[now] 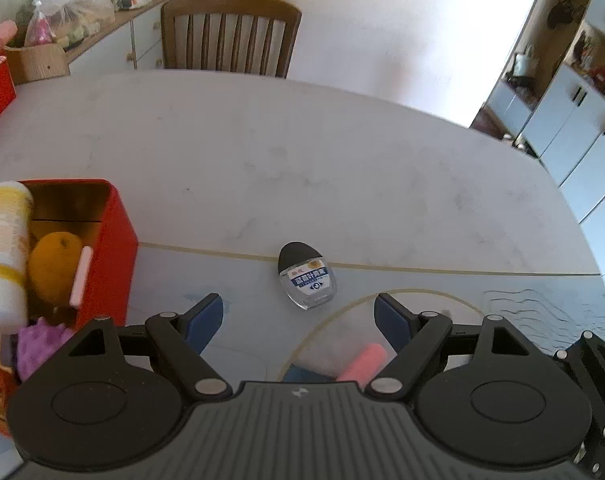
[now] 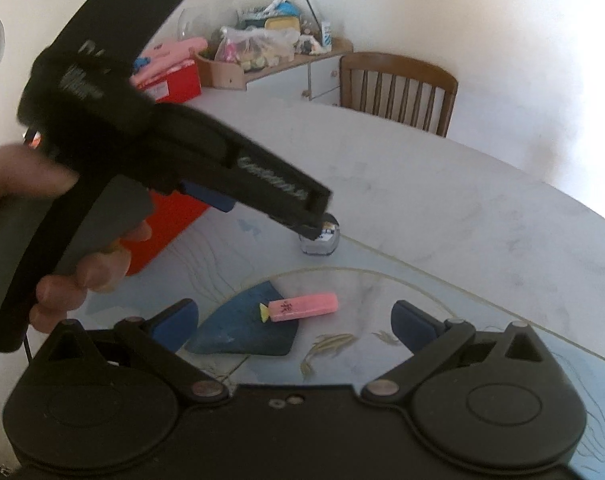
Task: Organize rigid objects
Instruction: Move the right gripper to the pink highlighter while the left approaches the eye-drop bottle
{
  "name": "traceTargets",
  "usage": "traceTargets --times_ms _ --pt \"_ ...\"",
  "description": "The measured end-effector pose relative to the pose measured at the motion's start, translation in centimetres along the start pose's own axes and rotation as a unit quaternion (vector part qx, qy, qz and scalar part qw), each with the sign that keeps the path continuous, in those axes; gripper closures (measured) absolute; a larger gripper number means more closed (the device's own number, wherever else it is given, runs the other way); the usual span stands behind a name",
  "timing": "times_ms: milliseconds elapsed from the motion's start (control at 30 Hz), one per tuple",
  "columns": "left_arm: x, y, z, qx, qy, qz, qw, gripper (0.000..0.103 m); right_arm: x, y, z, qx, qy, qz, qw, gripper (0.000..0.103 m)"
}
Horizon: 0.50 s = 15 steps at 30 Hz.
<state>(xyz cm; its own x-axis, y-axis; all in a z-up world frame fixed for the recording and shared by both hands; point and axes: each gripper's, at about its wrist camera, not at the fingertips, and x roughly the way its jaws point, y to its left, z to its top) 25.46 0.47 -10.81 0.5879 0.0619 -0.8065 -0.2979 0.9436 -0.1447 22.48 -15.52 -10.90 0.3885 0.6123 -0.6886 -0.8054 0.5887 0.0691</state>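
Left gripper (image 1: pixel 298 316) low centre of the left wrist view, fingers wide apart, nothing between them; small clear bottle (image 1: pixel 307 276) with a dark cap lying on the white table (image 1: pixel 342 168) just beyond the tips. Red tin (image 1: pixel 114 248) at left edge, holding a white-and-yellow bottle (image 1: pixel 4 256), an orange fruit (image 1: pixel 52 268) and something purple (image 1: pixel 42 340). Right gripper (image 2: pixel 294 324) low centre of the right wrist view, fingers likewise spread and empty; pink highlighter (image 2: pixel 302 307) flat on the table beyond them, partly over a blue patch (image 2: pixel 238 328). Hand (image 2: pixel 74 276) at left gripping the other tool, its tip over the bottle. Wooden chair (image 1: pixel 230 36) behind, top centre.
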Motion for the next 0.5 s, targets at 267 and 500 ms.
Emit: traceTargets --times_ms 267,500 --pt "3.3 -0.6 0.8 -0.006 0.017 0.004 0.9998 0.02 3.5 -0.6 -0.2 -0.023 0.028 0.023 0.999 0.002" --pt "4.9 -1.0 0.7 0.002 0.019 0.005 0.9998 0.02 5.1 -0.7 -0.6 -0.037 0.037 0.039 0.998 0.014"
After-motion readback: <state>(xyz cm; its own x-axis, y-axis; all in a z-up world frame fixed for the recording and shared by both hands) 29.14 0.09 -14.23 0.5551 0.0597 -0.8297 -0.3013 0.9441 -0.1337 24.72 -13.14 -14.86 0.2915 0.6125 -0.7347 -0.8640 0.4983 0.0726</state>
